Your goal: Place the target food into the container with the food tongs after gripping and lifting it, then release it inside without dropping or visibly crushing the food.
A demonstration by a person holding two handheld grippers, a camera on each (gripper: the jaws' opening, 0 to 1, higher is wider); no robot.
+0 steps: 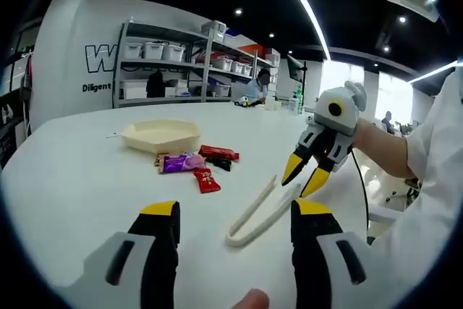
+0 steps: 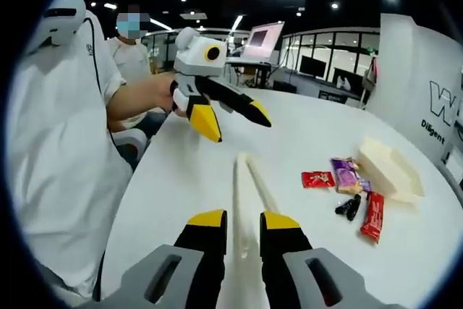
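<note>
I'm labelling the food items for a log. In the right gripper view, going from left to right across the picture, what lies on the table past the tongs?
Red snack packet → purple snack packet → long red packet → cream container. A small dark packet sits under the purple one, so I leave it out of the order.

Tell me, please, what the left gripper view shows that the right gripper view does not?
Left gripper view: storage shelves with bins against the back wall. Right gripper view: an open laptop on a far desk. Shared: the tongs, the cream container and the snack packets, all lying on the white table.
</note>
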